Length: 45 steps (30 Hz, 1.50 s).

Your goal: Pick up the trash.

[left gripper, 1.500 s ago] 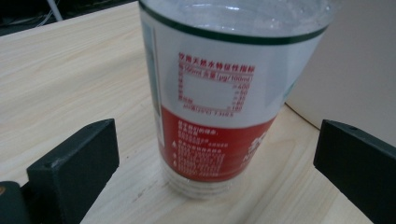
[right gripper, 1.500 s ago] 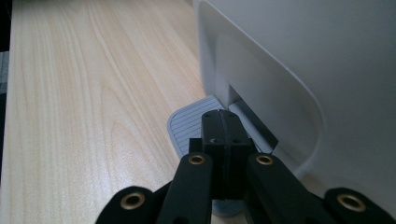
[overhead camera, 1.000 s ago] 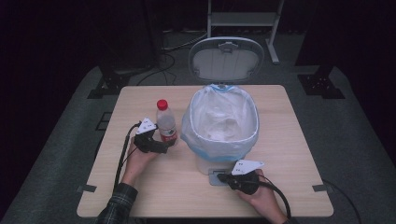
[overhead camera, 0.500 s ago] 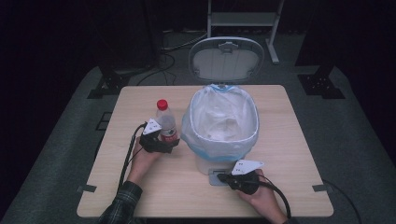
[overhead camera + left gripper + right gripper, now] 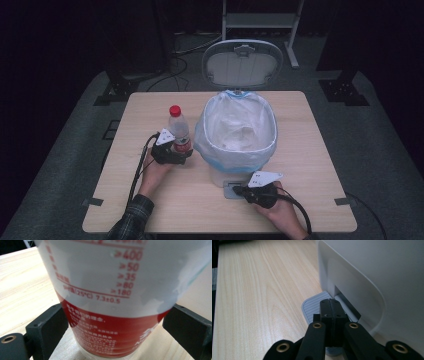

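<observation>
A water bottle (image 5: 178, 131) with a red cap and a red and white label (image 5: 112, 290) stands upright on the wooden table (image 5: 310, 150), left of a white pedal bin (image 5: 215, 150). My left gripper (image 5: 181, 154) holds the bottle low on its body, one black jaw pressed on each side. My right gripper (image 5: 236, 190) lies in front of the bin, shut, with its tips (image 5: 332, 307) resting on the grey ribbed pedal (image 5: 312, 307). The bin's lid (image 5: 242, 62) stands raised.
A white bag with a blue edge lines the bin, and something pale lies crumpled inside it. The bin's wall (image 5: 374, 277) rises right beside my right gripper. Bare table stretches to the far left and far right. Cables trail from both grippers toward the front edge.
My left gripper has slid right from beside the bottle until its jaws took hold of the bottle's lower body. The right gripper has stayed on the pedal.
</observation>
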### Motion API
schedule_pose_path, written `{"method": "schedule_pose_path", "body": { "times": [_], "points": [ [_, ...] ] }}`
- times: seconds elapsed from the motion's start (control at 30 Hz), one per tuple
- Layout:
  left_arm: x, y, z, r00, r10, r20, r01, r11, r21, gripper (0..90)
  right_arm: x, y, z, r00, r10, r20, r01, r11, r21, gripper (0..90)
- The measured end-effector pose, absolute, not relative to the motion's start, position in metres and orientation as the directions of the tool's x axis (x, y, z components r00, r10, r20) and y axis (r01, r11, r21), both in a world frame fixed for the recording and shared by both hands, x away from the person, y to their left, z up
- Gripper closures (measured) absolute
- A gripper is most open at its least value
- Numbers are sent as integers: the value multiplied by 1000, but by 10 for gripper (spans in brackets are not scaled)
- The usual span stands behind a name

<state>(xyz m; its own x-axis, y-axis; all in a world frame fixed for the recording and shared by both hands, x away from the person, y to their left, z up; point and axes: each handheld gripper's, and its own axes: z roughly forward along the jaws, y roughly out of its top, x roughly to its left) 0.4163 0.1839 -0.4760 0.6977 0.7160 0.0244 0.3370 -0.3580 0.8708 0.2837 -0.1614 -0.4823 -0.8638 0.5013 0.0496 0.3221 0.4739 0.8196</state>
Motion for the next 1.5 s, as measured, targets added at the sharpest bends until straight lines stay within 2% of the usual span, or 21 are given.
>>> {"method": "schedule_pose_path", "body": {
  "times": [0.1, 0.23, 0.27, 0.37, 1.5],
  "points": [
    [416, 185, -476, 693, 720, 27, 327, -348, 879, 128, 284, -161, -482, -864, 501, 49, 322, 474, 820, 898],
    [416, 187, -476, 690, 723, 24, 318, -333, 888, 157, 284, -161, -482, -864, 501, 49, 322, 474, 820, 898],
    [415, 187, -476, 693, 721, 27, 309, -330, 892, 199, 284, -161, -482, -864, 502, 49, 322, 474, 820, 898],
    [414, 188, -476, 690, 723, 37, 296, -329, 897, 251, 284, -161, -482, -864, 501, 49, 322, 474, 820, 899],
    [401, 201, -457, 700, 715, 0, 289, -283, 914, 276, 284, -161, -482, -864, 501, 50, 322, 474, 820, 898]
  ]
}}
